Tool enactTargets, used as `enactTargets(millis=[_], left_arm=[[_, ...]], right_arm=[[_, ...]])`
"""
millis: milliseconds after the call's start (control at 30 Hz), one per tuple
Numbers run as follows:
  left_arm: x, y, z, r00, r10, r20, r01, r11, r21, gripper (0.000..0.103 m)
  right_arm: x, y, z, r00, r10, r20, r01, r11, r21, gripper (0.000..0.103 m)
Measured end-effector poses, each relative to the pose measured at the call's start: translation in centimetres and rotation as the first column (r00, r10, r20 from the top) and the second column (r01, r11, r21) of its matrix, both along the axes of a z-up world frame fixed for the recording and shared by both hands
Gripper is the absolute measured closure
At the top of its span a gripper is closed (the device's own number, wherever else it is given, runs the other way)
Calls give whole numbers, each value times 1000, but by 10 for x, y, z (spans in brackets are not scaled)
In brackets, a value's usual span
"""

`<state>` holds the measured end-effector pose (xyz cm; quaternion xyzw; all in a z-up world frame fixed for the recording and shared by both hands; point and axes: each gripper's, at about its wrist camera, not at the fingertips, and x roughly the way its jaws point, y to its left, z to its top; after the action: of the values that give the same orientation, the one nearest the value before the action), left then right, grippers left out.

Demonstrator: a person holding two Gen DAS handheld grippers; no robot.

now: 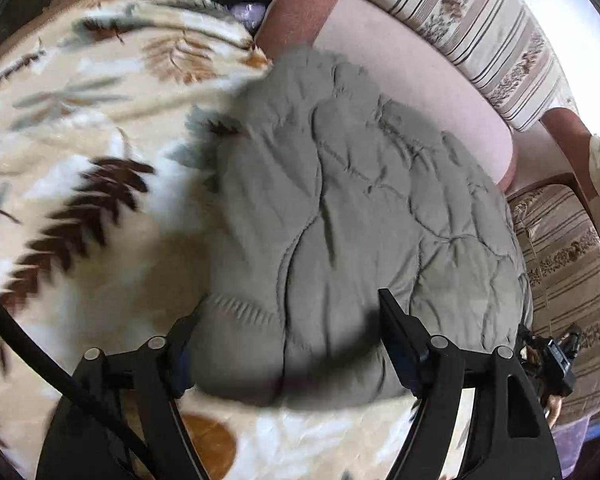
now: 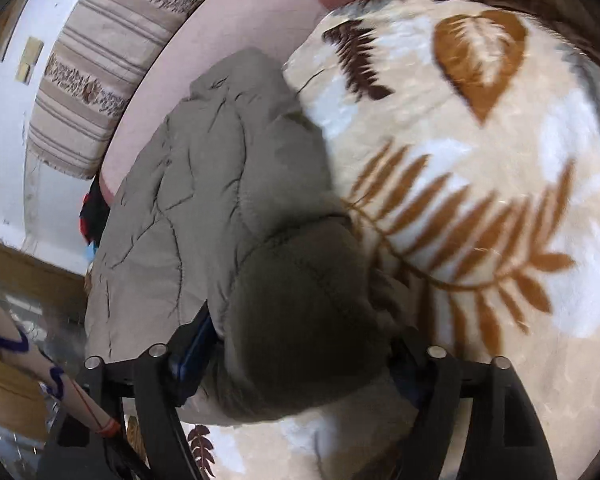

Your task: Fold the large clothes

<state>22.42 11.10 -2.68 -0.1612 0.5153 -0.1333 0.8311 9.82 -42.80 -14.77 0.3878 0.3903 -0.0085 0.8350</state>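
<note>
1 sofa [image 1: 412, 80] with pinkish seat cushions carries everything else, and places here are given from it. 2 striped, flower-patterned back cushions show in the left wrist view: 1 long cushion [image 1: 476, 28] along the sofa's back, 1 more [image 1: 568, 256] at the sofa's right end. The right wrist view shows 1 of these striped cushions [image 2: 100, 72] above the seat.

1 cream fleece blanket [image 1: 100, 128] printed with brown and tan leaves covers most of the sofa seat; it also fills the right side of the right wrist view [image 2: 480, 168].

1 grey-green quilted jacket [image 1: 360, 208], the garment to be folded, lies bunched on that blanket, its far edge reaching the bare pink seat cushion. In the right wrist view the jacket [image 2: 204, 184] runs from the seat cushion down to the tongs.

There are 2 tongs. The left gripper [image 1: 288, 340] has its jaws wide apart; the near hem of the jacket bulges between them, the left finger sits against the ribbed edge, and the right finger [image 1: 400, 332] lies over the fabric. Whether they press it I cannot tell. The right gripper [image 2: 296, 352] also stands wide, with a thick, shadowed fold of the jacket filling the gap and touching both fingers; a firm clamp cannot be confirmed.
</note>
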Motion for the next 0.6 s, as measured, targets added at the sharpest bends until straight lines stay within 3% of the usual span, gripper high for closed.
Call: enactTargets(millis=[67, 200, 300, 367, 433, 533, 600], left_arm=[[-14, 13, 21, 997, 11, 70, -17, 996, 88, 27], [-17, 7, 44, 991, 16, 136, -39, 985, 171, 26], [3, -33, 42, 988, -32, 154, -6, 971, 241, 24], [21, -53, 31, 986, -49, 157, 3, 959, 283, 22], [46, -66, 8, 991, -10, 135, -37, 938, 344, 22], [68, -66, -15, 987, 49, 151, -99, 932, 347, 4], [75, -64, -19, 986, 62, 156, -112, 934, 338, 2]], right_arm=[[-15, -2, 20, 1000, -18, 18, 20, 994, -111, 22], [-34, 3, 70, 990, -94, 101, 127, 906, -404, 20], [-4, 30, 92, 991, 11, 133, 51, 891, -451, 20], [21, 51, 93, 989, 84, 121, -13, 870, -493, 20], [51, 65, 81, 990, 118, 78, -60, 851, -522, 21], [90, 64, 51, 998, 64, 7, -48, 817, -574, 22], [104, 53, 33, 999, 39, 1, -31, 820, -571, 20]])
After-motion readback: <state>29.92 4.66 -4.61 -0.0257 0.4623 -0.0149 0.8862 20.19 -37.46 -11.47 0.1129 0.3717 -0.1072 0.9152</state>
